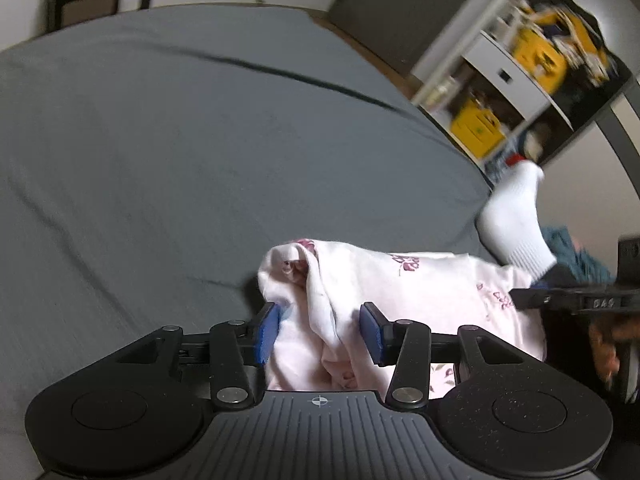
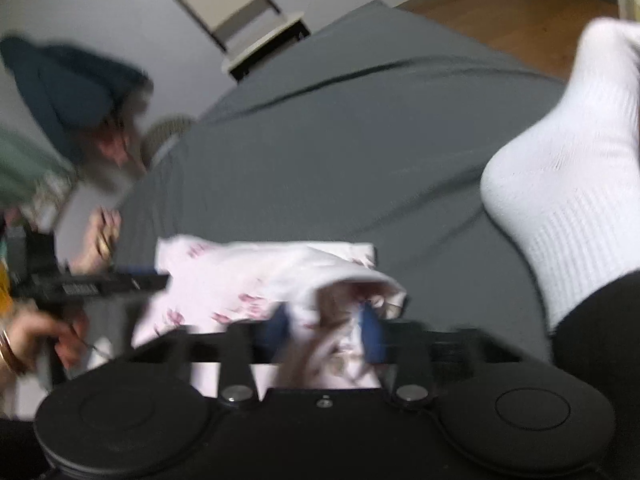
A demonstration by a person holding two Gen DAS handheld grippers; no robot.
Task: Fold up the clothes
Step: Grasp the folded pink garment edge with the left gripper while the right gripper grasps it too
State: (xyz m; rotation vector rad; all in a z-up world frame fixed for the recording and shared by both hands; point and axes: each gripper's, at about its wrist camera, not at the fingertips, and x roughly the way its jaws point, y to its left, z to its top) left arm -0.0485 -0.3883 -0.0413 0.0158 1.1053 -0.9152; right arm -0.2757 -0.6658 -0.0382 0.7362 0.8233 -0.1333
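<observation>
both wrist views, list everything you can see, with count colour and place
garment: one, pale pink with a dark pink flower print, bunched on the bed at the near edge
bed sheet: one, grey, covers the whole bed
chair: one, pale seat on a dark frame, past the far end of the bed
shelf unit: one, white, holds yellow boxes, beside the bed
floor: wood brown, past the bed
foot in a sock: one, white, over the bed edge
left gripper: black with blue pads, jaws apart around a fold of the garment
right gripper: black with blue pads, blurred, garment between the fingers
</observation>
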